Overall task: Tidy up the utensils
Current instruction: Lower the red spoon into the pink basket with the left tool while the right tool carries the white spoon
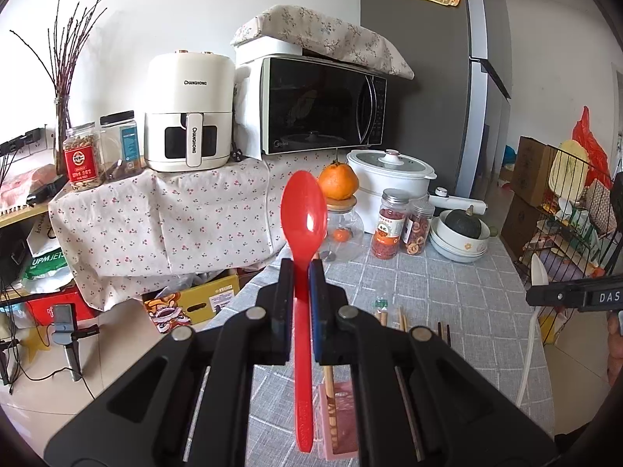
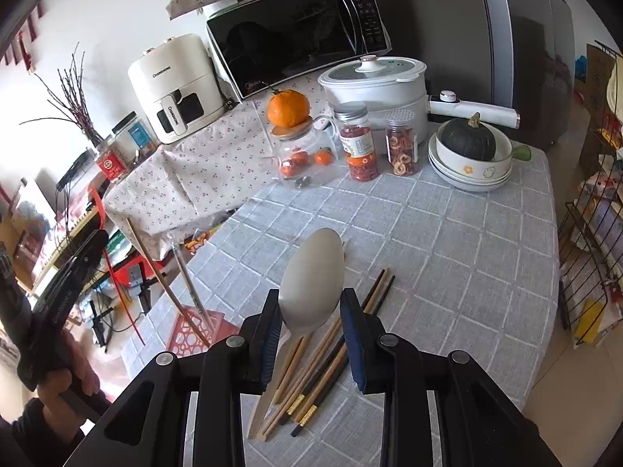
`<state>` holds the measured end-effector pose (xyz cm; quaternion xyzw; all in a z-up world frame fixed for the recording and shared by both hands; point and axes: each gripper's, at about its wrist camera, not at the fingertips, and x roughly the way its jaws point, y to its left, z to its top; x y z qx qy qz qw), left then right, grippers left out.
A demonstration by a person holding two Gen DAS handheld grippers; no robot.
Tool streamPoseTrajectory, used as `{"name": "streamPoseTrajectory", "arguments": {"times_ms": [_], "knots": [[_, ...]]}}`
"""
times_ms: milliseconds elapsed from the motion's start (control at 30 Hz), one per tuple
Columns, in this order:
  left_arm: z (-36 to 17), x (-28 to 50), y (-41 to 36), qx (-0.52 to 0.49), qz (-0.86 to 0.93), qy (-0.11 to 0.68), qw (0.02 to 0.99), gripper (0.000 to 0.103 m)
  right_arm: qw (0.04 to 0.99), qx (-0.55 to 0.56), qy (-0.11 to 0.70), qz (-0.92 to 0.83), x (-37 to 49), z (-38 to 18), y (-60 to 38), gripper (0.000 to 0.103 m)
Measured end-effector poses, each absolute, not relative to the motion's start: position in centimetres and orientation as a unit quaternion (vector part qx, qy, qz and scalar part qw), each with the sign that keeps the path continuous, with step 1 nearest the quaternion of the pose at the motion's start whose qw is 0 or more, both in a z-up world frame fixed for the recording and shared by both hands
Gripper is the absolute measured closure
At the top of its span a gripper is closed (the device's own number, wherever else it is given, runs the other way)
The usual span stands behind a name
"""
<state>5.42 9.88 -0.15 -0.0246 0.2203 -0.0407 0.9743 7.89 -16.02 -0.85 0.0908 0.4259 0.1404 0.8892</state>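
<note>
The left tool (image 1: 300,268) gripped a red plastic spoon (image 1: 303,210) by its handle, jaws drawn narrow around it, bowl pointing up and away above the bench (image 1: 447,284) with its grey checked cloth. The right tool (image 2: 310,303) held a white spoon (image 2: 313,272) by the sides of its bowl, jaws part-way apart on it, the handle slanting down between them over a loose bunch of chopsticks (image 2: 319,366) lying on the cloth. At the bench's near left edge stood a red perforated holder (image 2: 194,330) with chopsticks leaning in it. Behind, jars (image 2: 356,144), an orange (image 2: 288,107) on a glass pot, stacked bowls (image 2: 471,163) carrying a dark squash, and a microwave (image 2: 296,35) lined the back.
</note>
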Motion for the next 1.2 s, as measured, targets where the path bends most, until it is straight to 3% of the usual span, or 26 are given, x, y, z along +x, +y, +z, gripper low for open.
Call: {"name": "streamPoseTrajectory", "arguments": {"times_ms": [533, 800, 933, 1067, 1200], "knots": [[-2.6, 6.2, 5.1, -0.025, -0.024, 0.188, 0.981, 0.094, 0.894, 0.100, 0.416, 0.134, 8.6, -1.7, -15.0, 0.073], [-4.5, 6.6, 5.7, -0.040, -0.016, 0.236, 0.971, 0.094, 0.898, 0.095, 0.408, 0.136, 8.5, -1.7, -14.8, 0.072], [-4.0, 6.4, 5.7, -0.037, -0.025, 0.265, 0.963, 0.092, 0.906, 0.089, 0.391, 0.137, 8.3, -1.4, -14.4, 0.073], [-3.3, 5.7, 5.4, -0.015, -0.041, 0.303, 0.952, 0.078, 0.912, 0.095, 0.376, 0.135, 8.1, -1.2, -13.9, 0.072], [-2.5, 5.1, 6.4, -0.023, -0.035, 0.343, 0.938, 0.075, 0.918, 0.107, 0.359, 0.133, 8.1, -1.1, -12.9, 0.072]]}}
